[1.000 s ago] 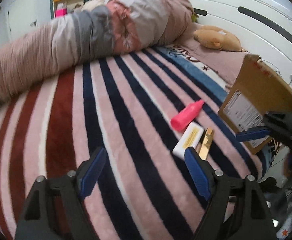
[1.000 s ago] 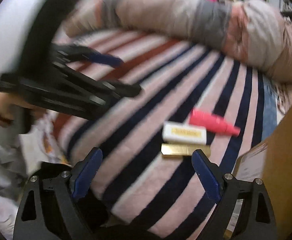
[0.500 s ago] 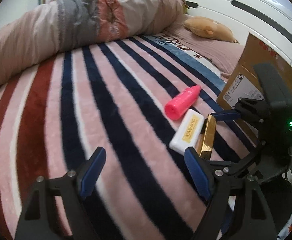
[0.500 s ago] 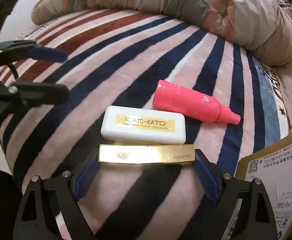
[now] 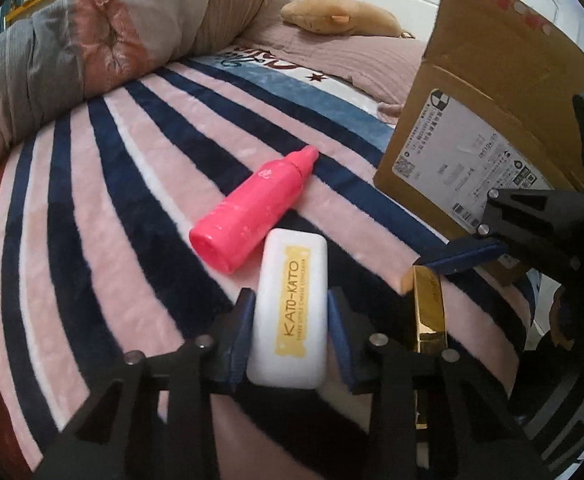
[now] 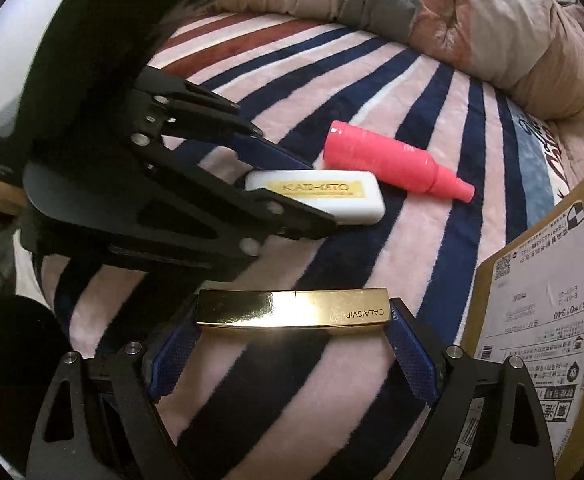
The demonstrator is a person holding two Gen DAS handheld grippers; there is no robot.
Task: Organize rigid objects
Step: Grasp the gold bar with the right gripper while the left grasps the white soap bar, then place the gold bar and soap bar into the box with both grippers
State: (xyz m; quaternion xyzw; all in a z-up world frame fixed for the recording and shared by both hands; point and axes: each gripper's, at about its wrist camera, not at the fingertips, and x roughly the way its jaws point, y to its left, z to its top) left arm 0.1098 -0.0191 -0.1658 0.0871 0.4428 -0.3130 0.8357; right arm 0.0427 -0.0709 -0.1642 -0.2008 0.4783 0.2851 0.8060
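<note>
A white KATO-KATO case (image 5: 289, 308) lies on the striped blanket, and my left gripper (image 5: 291, 312) is shut on its two long sides. It also shows in the right wrist view (image 6: 320, 196), with the left gripper (image 6: 312, 192) around it. A gold CALAISVIP bar (image 6: 292, 312) sits lengthwise between the blue pads of my right gripper (image 6: 292, 330), which is shut on its ends. The bar also shows in the left wrist view (image 5: 428, 308). A pink bottle (image 5: 255, 216) lies on its side just beyond the case, also in the right wrist view (image 6: 392, 160).
An open cardboard box (image 5: 492, 128) with a shipping label stands at the right, also in the right wrist view (image 6: 544, 320). A rolled duvet (image 5: 91, 52) lies across the back. A tan plush toy (image 5: 340, 20) rests on the pink sheet (image 5: 344, 60).
Both grippers were open half a second ago. The left has moved in and closed on the white case. The right has closed on the gold bar's ends.
</note>
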